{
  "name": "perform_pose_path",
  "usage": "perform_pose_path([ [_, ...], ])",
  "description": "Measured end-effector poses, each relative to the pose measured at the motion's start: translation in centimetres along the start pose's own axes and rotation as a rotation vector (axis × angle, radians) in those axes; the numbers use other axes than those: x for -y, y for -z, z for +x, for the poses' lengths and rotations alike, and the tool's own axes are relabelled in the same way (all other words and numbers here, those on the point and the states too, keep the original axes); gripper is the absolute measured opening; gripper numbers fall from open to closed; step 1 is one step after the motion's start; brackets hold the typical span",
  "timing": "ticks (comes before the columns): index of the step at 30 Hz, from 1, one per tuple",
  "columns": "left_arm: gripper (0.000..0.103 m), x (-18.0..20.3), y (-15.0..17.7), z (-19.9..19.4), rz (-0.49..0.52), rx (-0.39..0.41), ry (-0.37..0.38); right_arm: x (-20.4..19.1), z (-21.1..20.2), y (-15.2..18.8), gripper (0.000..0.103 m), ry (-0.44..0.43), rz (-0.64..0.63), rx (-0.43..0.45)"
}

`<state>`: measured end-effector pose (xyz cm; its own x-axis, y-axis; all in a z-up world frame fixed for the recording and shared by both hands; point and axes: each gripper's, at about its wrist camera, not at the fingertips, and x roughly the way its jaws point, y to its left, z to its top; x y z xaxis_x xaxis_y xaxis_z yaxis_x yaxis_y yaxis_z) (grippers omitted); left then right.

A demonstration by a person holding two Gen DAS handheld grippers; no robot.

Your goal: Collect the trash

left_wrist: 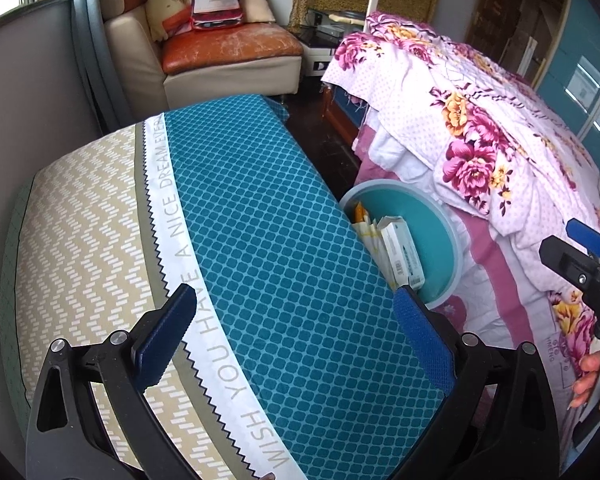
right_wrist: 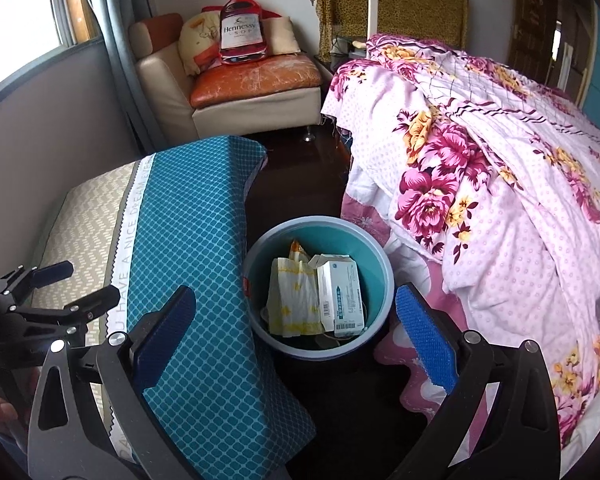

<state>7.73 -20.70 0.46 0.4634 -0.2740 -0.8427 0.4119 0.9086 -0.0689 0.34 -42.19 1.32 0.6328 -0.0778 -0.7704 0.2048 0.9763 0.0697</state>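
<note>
A white carton (right_wrist: 340,300) and yellow-printed wrapper (right_wrist: 290,300) lie in the teal bin (right_wrist: 380,280) mid-frame, under the empty, wide-open right gripper (right_wrist: 296,340) and left gripper (left_wrist: 296,340).

Black tongs (right_wrist: 296,340), blue textured pads (right_wrist: 424,340), silver screws on linkage arms.

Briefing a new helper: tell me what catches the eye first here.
The floral quilt heaped on the bed at right. Beside it on the dark floor, the teal bin holds a white carton and yellow-printed wrapper. Left lies a teal-and-beige pillow.
</note>
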Motion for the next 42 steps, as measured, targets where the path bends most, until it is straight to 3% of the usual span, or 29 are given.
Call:
perform_pose_path([
  [13,0.099,-0.6,2.2,0.1,-0.011,-0.02,-0.016,-0.9,-0.1,2.7,0.096,0.005,-0.016,-0.026],
  [36,0.099,-2.1,3.0,2.8,-0.029,-0.052,-0.031,-1.5,3.9,3.2,0.096,0.017,-0.02,-0.109],
  [42,0.099,-2.6,3.2,3.0,-0.052,-0.036,0.025,-1.4,5.0,3.3,0.096,0.018,-0.012,-0.126],
])
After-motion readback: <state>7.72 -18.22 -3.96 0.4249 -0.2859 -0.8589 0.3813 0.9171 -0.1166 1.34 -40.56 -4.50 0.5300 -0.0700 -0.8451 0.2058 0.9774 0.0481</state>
